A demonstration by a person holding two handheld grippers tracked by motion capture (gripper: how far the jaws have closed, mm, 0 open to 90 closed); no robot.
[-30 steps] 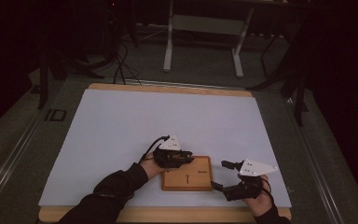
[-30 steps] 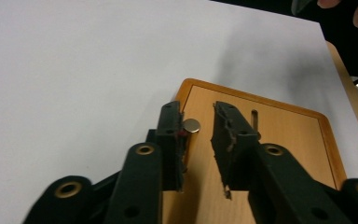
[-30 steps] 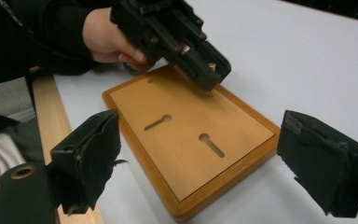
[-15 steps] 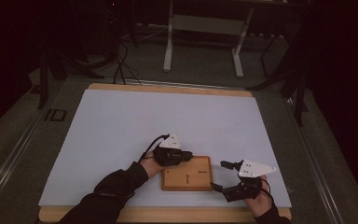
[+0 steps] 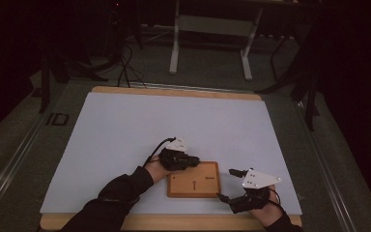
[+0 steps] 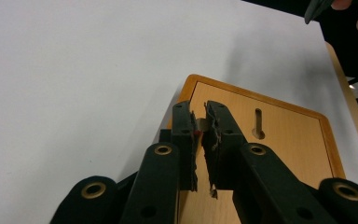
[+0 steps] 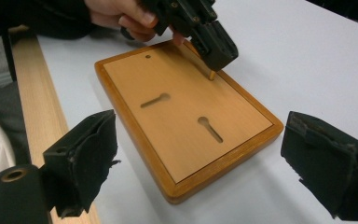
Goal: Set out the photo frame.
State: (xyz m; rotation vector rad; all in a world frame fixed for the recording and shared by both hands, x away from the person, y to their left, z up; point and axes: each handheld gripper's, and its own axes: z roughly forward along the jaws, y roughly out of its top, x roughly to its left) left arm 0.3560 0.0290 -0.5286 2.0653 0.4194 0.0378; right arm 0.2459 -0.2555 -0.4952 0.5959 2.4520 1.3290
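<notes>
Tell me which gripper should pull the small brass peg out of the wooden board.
Left. The left gripper is already shut on the small brass peg at the rectangular wooden board's edge, while the right gripper hangs open off the board's near corner.

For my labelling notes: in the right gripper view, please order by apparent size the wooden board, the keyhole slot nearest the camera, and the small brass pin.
1. wooden board
2. keyhole slot
3. brass pin, mostly hidden inside the left claw.
</notes>
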